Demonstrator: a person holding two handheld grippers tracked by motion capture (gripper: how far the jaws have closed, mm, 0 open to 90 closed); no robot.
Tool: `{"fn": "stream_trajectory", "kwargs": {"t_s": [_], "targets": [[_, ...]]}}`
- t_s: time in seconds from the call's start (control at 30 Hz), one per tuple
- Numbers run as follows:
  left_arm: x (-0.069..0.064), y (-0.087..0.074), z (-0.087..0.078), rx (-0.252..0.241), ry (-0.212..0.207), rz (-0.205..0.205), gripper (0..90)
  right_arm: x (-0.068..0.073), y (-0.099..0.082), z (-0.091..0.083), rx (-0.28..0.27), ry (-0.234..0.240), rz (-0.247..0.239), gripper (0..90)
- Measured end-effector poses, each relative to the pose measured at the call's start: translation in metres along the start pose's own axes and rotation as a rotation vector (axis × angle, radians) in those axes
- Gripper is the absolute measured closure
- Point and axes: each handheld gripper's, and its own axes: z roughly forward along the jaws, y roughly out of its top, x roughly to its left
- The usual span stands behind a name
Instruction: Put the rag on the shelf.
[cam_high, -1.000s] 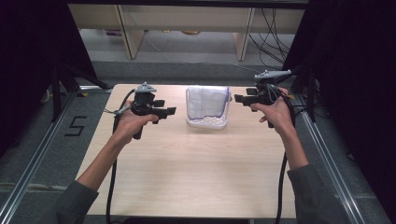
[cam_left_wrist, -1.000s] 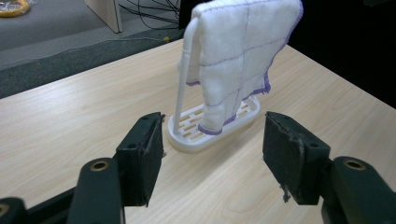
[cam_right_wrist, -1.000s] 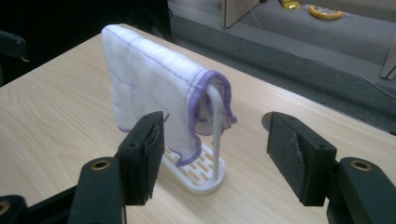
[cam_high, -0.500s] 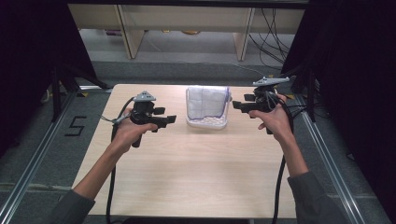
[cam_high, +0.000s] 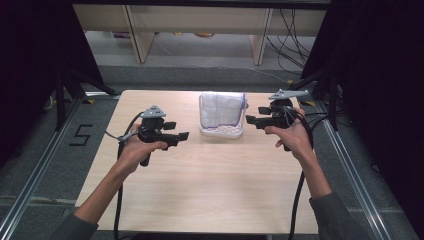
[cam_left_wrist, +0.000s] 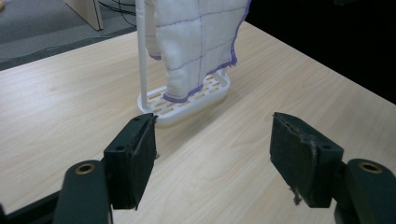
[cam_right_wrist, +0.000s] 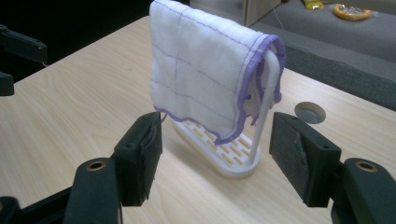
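Note:
A white cloth (cam_high: 222, 109) with purple edging hangs over a white rack (cam_high: 221, 132) at the back middle of the wooden table (cam_high: 200, 200). My left gripper (cam_high: 181, 136) is held above the table to the rack's left and points at it. Its jaws have just been opening and nothing is between them. In the left gripper view the left gripper (cam_left_wrist: 212, 154) faces the cloth (cam_left_wrist: 196, 42) and rack base (cam_left_wrist: 187, 100) from a short distance. My right gripper (cam_high: 250, 120) is open just right of the rack. In the right gripper view the right gripper (cam_right_wrist: 217, 158) frames the cloth (cam_right_wrist: 201, 84).
A round hole (cam_right_wrist: 309, 112) sits in the tabletop beyond the rack. Wooden shelf legs (cam_high: 137, 35) and cables (cam_high: 287, 30) lie on the floor behind the table. A "5" marker (cam_high: 82, 135) is on the floor at left. Black curtains flank both sides.
Both hands have drifted a little toward the near side of the table and slightly lower. The left gripper's jaws stand wider than before. The cloth and rack have not moved.

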Motion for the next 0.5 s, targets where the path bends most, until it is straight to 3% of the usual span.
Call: {"fn": "stream_trajectory", "kwargs": {"t_s": [0.17, 0.23, 0.3, 0.37, 0.5], "targets": [[-0.006, -0.006, -0.003, 0.003, -0.011, 0.010, 30.6, 0.004, -0.005, 0.000, -0.014, 0.007, -0.025, 35.0], [-0.008, -0.009, -0.003, 0.003, -0.015, 0.010, 30.2, 0.007, -0.007, -0.001, -0.002, 0.024, -0.003, 34.7], [-0.011, -0.013, -0.004, 0.012, -0.019, 0.015, 29.6, 0.008, -0.011, -0.001, -0.019, 0.031, -0.022, 34.5], [-0.013, -0.017, -0.006, 0.018, -0.026, 0.022, 29.4, 0.012, -0.017, -0.002, -0.020, 0.039, 0.004, 34.0], [-0.017, -0.029, -0.007, 0.029, -0.037, 0.019, 29.1, 0.014, -0.029, -0.004, -0.021, 0.046, 0.003, 33.3]]}}
